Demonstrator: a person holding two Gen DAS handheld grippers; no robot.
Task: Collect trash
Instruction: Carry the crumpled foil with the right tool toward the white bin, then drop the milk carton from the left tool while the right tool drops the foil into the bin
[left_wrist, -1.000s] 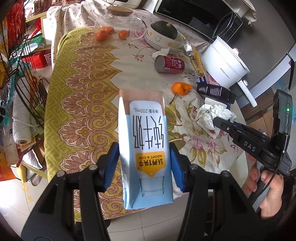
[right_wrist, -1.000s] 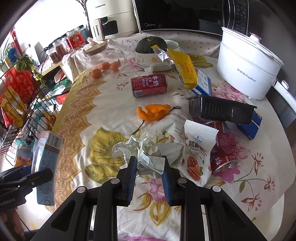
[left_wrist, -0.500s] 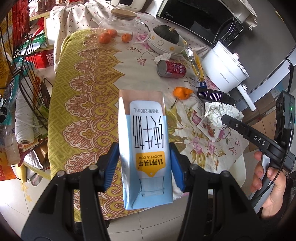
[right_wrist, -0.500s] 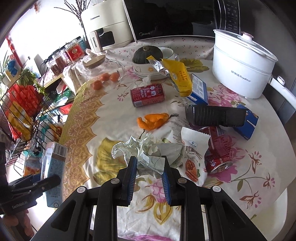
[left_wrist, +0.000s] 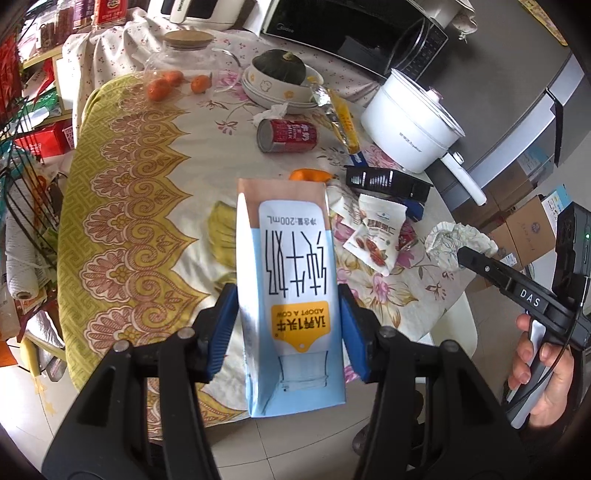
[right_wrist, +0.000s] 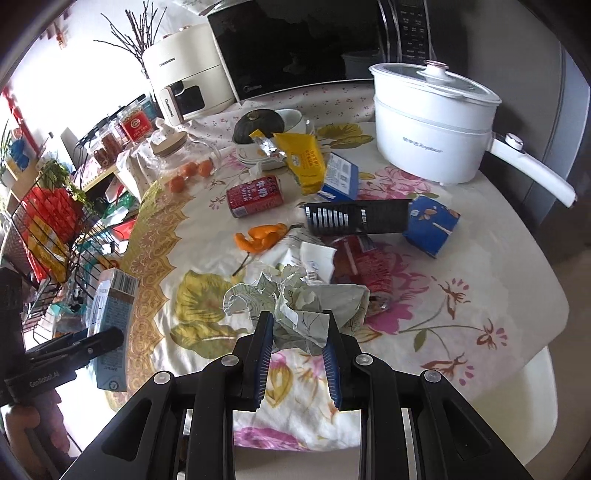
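A light-blue milk carton (left_wrist: 291, 280) is clamped upside down between the blue pads of my left gripper (left_wrist: 286, 295), held above the table's near edge. In the right wrist view the same carton (right_wrist: 110, 314) shows at the far left. My right gripper (right_wrist: 297, 325) is shut on a crumpled wad of paper (right_wrist: 291, 302), lifted just above the flowered tablecloth (right_wrist: 461, 295). From the left wrist view that paper (left_wrist: 458, 240) hangs at the tip of the right gripper (left_wrist: 469, 256), past the table's right edge, with a hand on the handle.
On the table lie a red can (right_wrist: 255, 195), orange peel (right_wrist: 260, 236), a black plastic tray (right_wrist: 358, 218), a nut packet (left_wrist: 376, 232), a yellow wrapper (right_wrist: 304, 158), a blue box (right_wrist: 430, 225) and a crushed red can (right_wrist: 365, 269). A white cooking pot (right_wrist: 432, 122) stands at the back right, a wire rack (right_wrist: 55, 229) at the left.
Both grippers have drawn back and up from the table. The crumpled paper has come up off the cloth in the right gripper and uncovered the nut packet. The carton stays clamped.
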